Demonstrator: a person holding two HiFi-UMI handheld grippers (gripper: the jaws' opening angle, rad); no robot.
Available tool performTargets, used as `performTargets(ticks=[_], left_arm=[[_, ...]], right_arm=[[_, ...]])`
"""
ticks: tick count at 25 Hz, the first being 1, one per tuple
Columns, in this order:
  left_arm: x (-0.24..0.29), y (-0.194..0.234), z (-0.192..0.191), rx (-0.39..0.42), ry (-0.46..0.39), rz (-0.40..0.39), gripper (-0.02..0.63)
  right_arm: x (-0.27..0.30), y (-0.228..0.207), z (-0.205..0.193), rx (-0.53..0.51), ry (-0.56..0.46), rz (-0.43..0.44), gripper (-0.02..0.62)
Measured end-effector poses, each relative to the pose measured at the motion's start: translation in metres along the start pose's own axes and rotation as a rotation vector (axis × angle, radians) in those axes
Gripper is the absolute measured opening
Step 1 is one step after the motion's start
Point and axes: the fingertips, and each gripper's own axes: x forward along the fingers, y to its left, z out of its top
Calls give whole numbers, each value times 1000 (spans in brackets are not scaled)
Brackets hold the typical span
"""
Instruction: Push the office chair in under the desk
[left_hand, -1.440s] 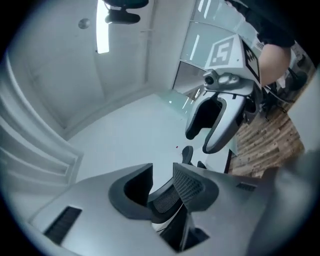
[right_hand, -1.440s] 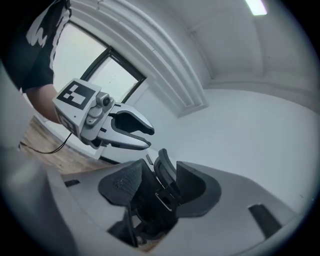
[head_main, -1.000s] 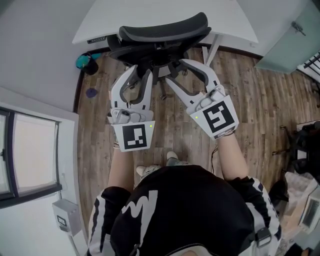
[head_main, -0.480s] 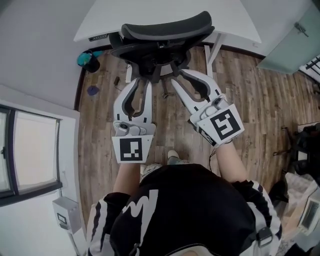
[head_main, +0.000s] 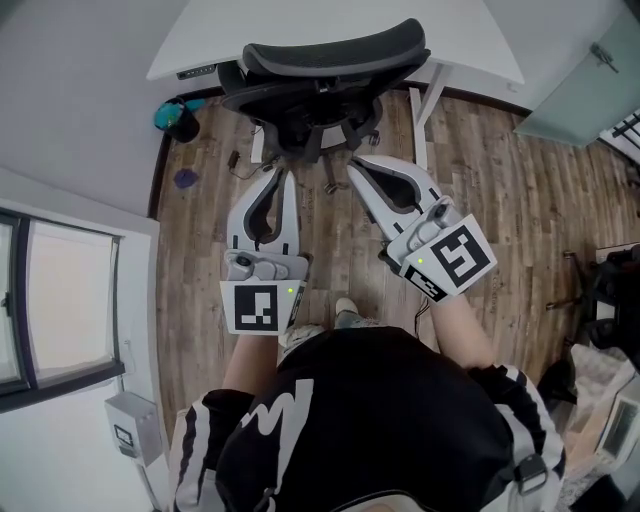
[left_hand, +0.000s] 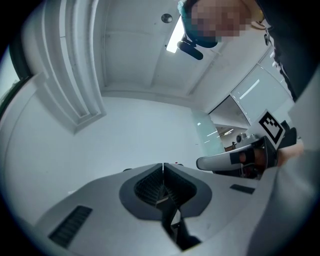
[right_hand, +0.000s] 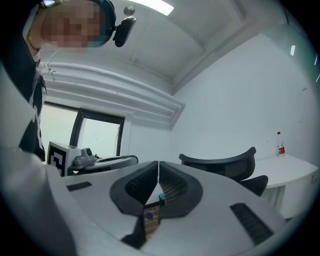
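The black office chair stands at the edge of the white desk, its backrest toward me and its seat partly under the top. My left gripper hangs over the wood floor just short of the chair's base. It is shut and empty; its jaws have just been closing with nothing between them. My right gripper is beside it, apart from the chair, and has likewise just closed on nothing. In the right gripper view the chair sits right of the meeting fingertips.
A teal object and a small purple thing lie on the floor left of the chair. A window is on the left, a frosted panel at the right. Dark items crowd the right edge. A bottle stands on the desk.
Both grippers have drawn back from the chair toward the person and rolled. Their jaws went from wide open to shut, with nothing in them. The chair has stayed at the desk.
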Motion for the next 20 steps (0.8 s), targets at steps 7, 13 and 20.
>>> performTargets(ticks=[7, 13, 20], left_arm=[[-12, -12, -10, -37, 32, -21, 9], [-17, -23, -18, -60, 51, -40, 9], [-16, -20, -22, -40, 71, -38, 8]], right_arm=[[-4, 10, -15, 2, 47, -12, 9], [-5, 17, -23, 18, 62, 7, 9], [-3, 18, -30, 7, 81, -3, 9]])
